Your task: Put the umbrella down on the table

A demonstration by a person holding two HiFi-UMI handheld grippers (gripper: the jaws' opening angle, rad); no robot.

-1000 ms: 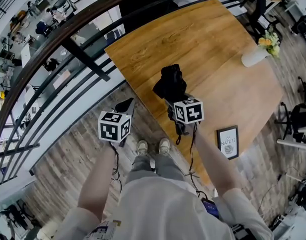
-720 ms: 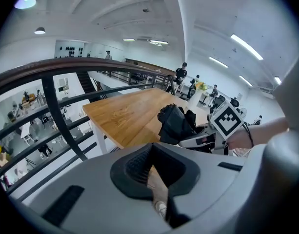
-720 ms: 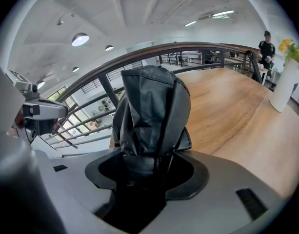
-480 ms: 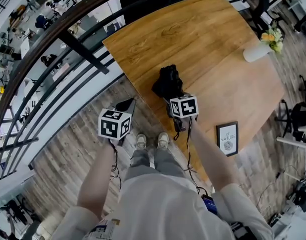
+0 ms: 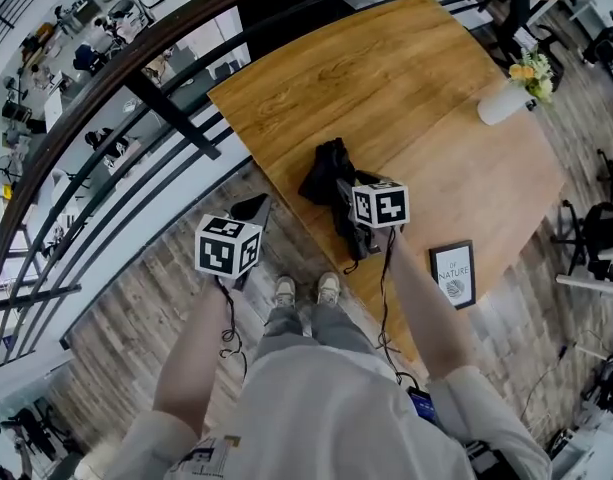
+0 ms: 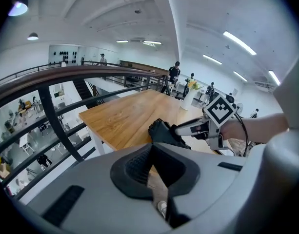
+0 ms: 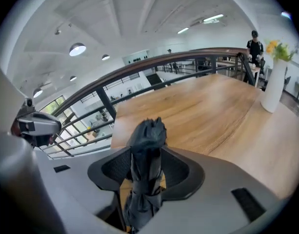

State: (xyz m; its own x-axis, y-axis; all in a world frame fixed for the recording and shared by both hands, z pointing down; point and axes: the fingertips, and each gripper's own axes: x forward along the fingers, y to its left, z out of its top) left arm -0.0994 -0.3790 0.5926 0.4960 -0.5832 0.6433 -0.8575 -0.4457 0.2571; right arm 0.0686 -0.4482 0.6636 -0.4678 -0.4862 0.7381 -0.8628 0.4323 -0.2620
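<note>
A person at the railing [image 5: 156, 98] of an upper floor brings a folded black umbrella [image 5: 324, 173] over the near edge of a wooden worktop [image 5: 406, 88]. The right hand-held gripper [image 7: 146, 165] has the umbrella between its 2 jaws, which are closing on the bundled fabric, with the pads against both sides. Whether the umbrella's far end rests on the wood cannot be made out. The left hand-held gripper [image 6: 156, 172] hangs off the worktop's edge over the plank floor, its jaws a slim gap apart with nothing between them. A white vase of flowers [image 5: 506, 103] stands at the far corner, and a framed sign [image 5: 454, 278] lies near the person's right arm.
</note>
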